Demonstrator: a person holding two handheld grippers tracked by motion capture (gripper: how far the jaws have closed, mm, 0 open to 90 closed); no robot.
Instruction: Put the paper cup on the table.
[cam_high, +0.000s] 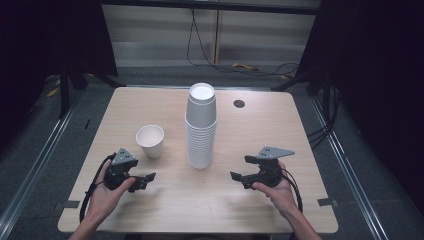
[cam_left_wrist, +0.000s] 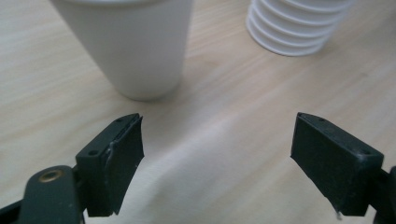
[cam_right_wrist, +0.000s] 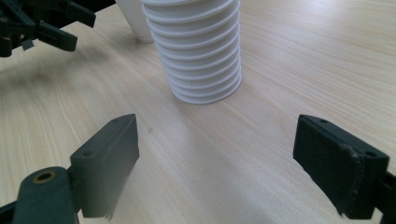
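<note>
The left gripper (cam_high: 141, 178) is resting low on the tabletop (cam_high: 165, 210) at the near left, its fingers (cam_left_wrist: 114, 158) standing spread with nothing between them. Just beyond it the single white cup (cam_high: 150, 141) is sitting upright; in the left gripper view its rim is running off the top edge, so only the lower wall and base are showing. At the middle the tall cup stack (cam_high: 201, 125) is standing, its upper part cut off in both gripper views. The right gripper (cam_high: 243, 170) is hovering near the stack's right side, fingers (cam_right_wrist: 107, 158) spread wide and empty. A small dark hole (cam_high: 239, 103) is showing toward the far right.
</note>
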